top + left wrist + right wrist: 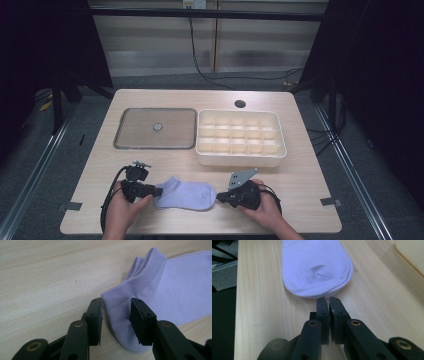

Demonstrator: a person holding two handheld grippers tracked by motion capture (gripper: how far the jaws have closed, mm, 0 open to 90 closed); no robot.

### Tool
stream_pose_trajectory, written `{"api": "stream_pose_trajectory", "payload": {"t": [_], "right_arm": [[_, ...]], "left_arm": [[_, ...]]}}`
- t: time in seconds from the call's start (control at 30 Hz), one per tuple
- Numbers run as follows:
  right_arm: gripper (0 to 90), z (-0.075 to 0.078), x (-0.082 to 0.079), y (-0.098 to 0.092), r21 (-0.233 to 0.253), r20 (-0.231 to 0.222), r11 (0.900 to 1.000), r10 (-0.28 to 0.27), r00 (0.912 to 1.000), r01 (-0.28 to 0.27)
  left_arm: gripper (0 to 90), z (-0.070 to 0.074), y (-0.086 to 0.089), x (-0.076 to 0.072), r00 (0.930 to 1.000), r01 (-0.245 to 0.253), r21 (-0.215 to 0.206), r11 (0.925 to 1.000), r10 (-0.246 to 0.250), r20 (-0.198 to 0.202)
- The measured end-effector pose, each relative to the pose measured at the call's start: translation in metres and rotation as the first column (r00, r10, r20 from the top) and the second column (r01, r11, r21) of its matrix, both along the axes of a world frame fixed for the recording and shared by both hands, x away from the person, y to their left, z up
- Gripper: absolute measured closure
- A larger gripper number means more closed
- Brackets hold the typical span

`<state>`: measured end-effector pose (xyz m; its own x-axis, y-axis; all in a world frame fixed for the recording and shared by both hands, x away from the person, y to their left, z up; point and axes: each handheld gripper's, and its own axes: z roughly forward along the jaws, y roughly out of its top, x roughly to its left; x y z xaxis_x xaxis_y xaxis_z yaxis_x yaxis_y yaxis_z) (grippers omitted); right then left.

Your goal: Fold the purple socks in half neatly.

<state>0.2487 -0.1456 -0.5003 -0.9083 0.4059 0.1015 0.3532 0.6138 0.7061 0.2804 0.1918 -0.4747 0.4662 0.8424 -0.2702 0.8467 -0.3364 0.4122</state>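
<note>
Sock (185,194) of pale lavender knit lies flat near the front edge of the table (300,175), between the two grippers, its ribbed cuff toward the person's left and its rounded toe toward the right. In the left gripper view the sock (175,290) shows a fine ribbed band along the cuff opening and smoother knit over the body, with a second layer of cuff edge peeking out behind the first. The left gripper (116,320) has its flat black jaws apart, straddling the heel corner of the cuff end, the fabric sitting between them. The right gripper (329,315) has its jaws pressed nearly together with a thin slit left between them, their tips just short of the toe, where the sock (317,267) shows a small crease in the soft fabric. The table is light wood-grain laminate. Farther back sit a flat rectangular tray (125,142) with a raised metal rim and a cream plastic organizer box (240,159) divided into small square compartments, side by side.
</note>
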Motion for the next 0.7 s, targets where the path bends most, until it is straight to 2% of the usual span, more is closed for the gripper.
{"api": "stream_pose_trajectory", "payload": {"t": [0.13,0.3,0.63,0.7], "right_arm": [[86.6,-0.0003,0.0000,-0.0002,0.001,0.001,1.000,0.001,1.0000,-0.001],[86.7,-0.0006,-0.0002,-0.0002,0.004,0.003,1.000,-0.001,1.0000,0.001],[87.3,-0.0009,-0.0004,0.0000,0.008,-0.005,1.000,-0.014,0.9999,0.014],[87.4,-0.0010,-0.0004,0.0002,0.009,-0.004,1.000,-0.014,0.9999,0.014]], "left_arm": [[66.8,0.0001,-0.0004,-0.0006,1.0000,-0.003,0.012,0.9999,0.003,0.002],[72.7,0.0007,-0.0042,-0.0024,0.9999,0.003,0.047,0.9989,-0.003,0.015],[77.7,0.0010,-0.0079,-0.0026,1.0000,0.000,0.059,0.9983,0.000,0.004],[80.0,0.0006,-0.0091,-0.0029,1.0000,-0.005,0.051,0.9987,0.005,-0.002]]}}
